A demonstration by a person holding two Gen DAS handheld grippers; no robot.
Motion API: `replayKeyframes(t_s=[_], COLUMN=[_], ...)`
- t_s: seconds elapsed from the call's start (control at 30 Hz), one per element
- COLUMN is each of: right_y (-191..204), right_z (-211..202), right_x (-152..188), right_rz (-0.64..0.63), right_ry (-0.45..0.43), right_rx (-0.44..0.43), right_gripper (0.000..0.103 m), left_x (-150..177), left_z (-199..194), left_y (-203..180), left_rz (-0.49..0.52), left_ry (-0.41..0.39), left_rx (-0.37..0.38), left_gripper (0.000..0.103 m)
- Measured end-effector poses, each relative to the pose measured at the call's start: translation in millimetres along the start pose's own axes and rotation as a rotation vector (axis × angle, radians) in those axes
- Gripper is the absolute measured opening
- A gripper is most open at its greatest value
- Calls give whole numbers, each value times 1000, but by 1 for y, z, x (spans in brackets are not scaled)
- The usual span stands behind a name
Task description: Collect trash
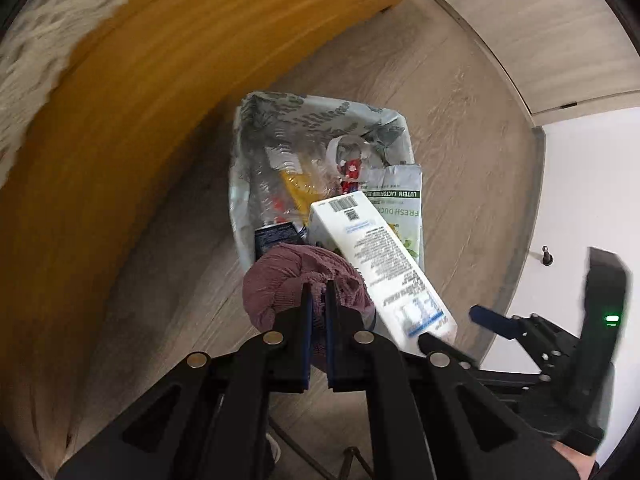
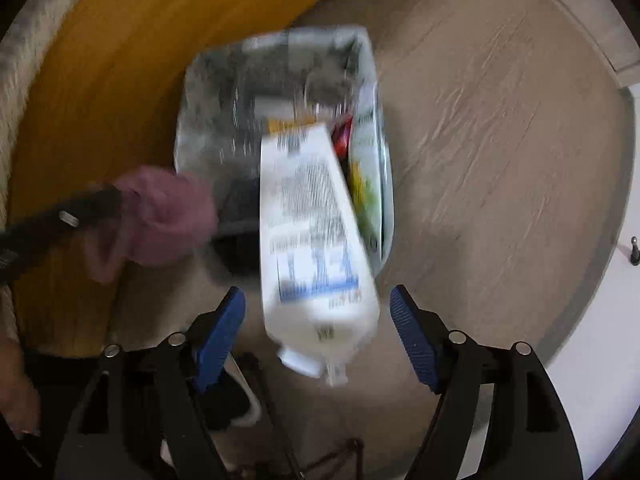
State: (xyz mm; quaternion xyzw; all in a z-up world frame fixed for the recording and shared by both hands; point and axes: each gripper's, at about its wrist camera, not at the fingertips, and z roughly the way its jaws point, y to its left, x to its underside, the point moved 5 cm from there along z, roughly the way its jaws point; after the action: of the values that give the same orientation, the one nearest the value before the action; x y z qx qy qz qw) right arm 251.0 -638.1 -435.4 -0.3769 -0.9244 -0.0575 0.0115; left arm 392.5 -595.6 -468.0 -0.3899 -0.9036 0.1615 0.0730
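A bin lined with a grey patterned bag stands on the wood floor and holds wrappers and packets; it also shows in the right wrist view. My left gripper is shut on a mauve cloth just above the bin's near edge; the cloth also shows in the right wrist view. My right gripper is open. A white milk carton hangs blurred between and beyond its fingers, apart from both pads, over the bin. The carton also shows in the left wrist view.
A yellow-orange curved surface rises left of the bin. A white door with a floor stop is at the right. A green and white packet leans in the bin. Thin metal legs stand below.
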Motion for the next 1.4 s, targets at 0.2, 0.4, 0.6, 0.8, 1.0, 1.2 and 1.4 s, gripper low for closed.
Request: replayKeyframes(t_s=[0.2,0.4,0.6,0.8,1.0,1.2,1.4], right_y=[-16,-34,-28,-18,-11,4,60], right_z=[-22,-20,-10,-18,-36,-74,-131], right_x=[-11,-9,-1,-8,-13,-18,-35], right_rz=[75,123,116,87,72,30,-138], right_ry=[-133,-138,-117,-132,-161,-218,-345], right_rx=[-13,-21,-25,-8,32,61,98], right_gripper=[73,73,73,73,73,73,73], left_x=[-38,-71,-42,-10,0,2,13], left_z=[-22,-22,-16,-26,-55,-108,-205], left_y=[-25,-41,-16,9,23,22,46], left_rz=[38,37,57,91,70,86,54], left_ry=[-77,-145,-117,-115,-160,-277,-509], left_rx=[53,51,-9,-85,-104,-110,-149], left_gripper=[3,85,85,85,85,85,85])
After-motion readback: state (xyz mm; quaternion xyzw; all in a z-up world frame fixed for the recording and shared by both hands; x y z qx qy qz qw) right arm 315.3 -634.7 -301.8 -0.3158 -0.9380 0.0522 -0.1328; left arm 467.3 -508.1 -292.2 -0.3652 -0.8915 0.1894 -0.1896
